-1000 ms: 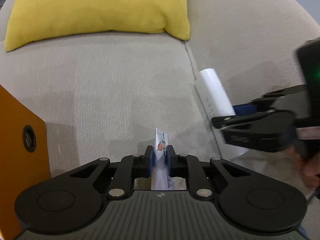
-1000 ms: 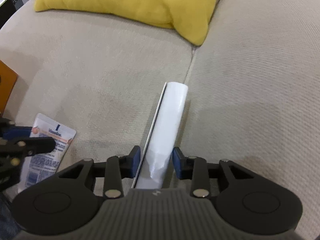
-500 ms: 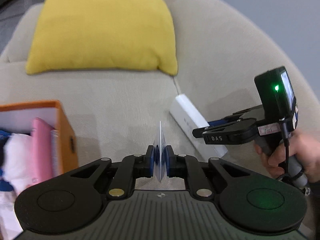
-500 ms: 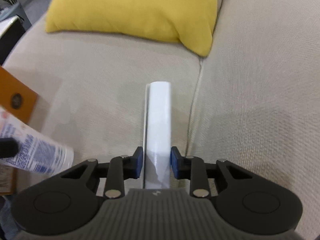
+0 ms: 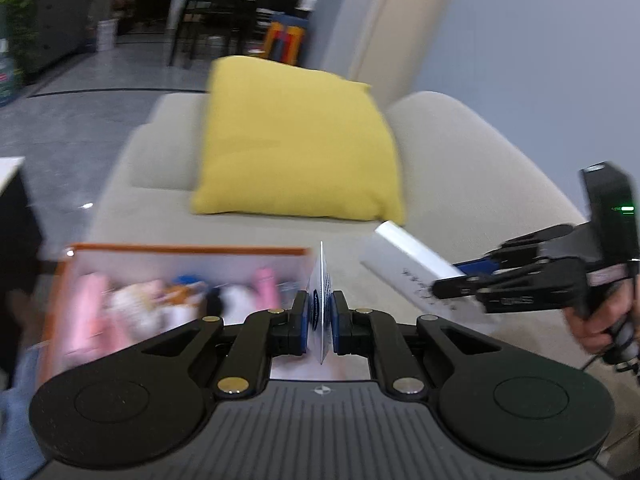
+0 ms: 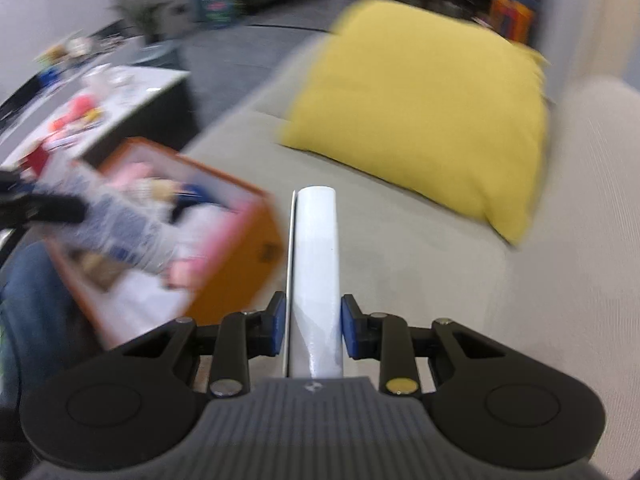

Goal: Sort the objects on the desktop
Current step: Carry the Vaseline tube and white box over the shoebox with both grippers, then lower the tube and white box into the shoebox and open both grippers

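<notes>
A beige sofa (image 5: 460,168) with a coarse woven cover carries everything; its rounded backrest rises along the right side in both views. A plump yellow cushion (image 5: 296,148), soft and square with pinched corners, leans at the far end of the seat against the backrest.

At the seat's left edge stands an orange box (image 5: 188,249) with a pale inside, open at the top and holding blurred pink, white and blue items. The right wrist view shows the box's flat orange outer wall (image 6: 236,268) and, beyond the sofa's left edge, a white-topped side table (image 6: 132,88) with small coloured things, too blurred to name. The left wrist view instead shows a grey tiled floor and dark dining chairs (image 5: 236,12) far behind the cushion.

The right gripper (image 6: 314,328) clamps its blue pads on a long white box (image 6: 316,264), smooth and rectangular, with a thin flap along its left side; it is held off the seat, pointing toward the cushion. In the left wrist view the same box (image 5: 404,264) shows fine print on one face, and a hand (image 5: 596,320) grasps the gripper's handle.

The left gripper (image 5: 321,320) is closed on a flat white sachet (image 5: 320,304) with blue print, seen edge-on as a thin blade beside the orange box's right wall. The right wrist view shows its printed face (image 6: 120,232), above the box's open top.
</notes>
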Demonstrator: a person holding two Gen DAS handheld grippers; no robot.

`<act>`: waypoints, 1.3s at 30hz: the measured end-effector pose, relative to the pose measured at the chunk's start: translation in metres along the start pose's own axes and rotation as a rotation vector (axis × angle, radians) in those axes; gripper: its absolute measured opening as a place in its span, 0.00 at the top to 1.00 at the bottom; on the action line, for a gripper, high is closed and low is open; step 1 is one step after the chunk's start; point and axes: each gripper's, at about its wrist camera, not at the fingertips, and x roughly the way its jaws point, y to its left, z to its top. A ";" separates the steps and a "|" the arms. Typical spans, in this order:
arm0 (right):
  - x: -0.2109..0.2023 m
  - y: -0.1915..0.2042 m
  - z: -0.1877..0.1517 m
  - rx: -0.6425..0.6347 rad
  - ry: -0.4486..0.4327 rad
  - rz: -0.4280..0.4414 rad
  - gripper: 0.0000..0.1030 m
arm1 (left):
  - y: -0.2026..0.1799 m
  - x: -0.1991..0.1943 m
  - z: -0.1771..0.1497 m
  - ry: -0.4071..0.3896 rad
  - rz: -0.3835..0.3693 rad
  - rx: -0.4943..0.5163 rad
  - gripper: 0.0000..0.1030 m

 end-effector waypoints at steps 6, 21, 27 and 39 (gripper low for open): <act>0.009 0.081 0.028 -0.239 -0.001 0.133 0.71 | 0.051 -0.019 -0.021 0.005 0.118 -0.065 0.88; 0.143 0.191 0.056 -0.660 0.427 0.183 0.71 | 0.113 0.039 -0.058 0.195 0.162 -0.019 0.89; 0.173 0.192 0.058 -0.621 0.575 0.319 0.71 | 0.118 0.057 -0.063 0.240 0.171 0.045 0.89; 0.207 0.181 0.044 -0.717 0.689 0.536 0.70 | 0.125 0.069 -0.066 0.281 0.154 0.058 0.88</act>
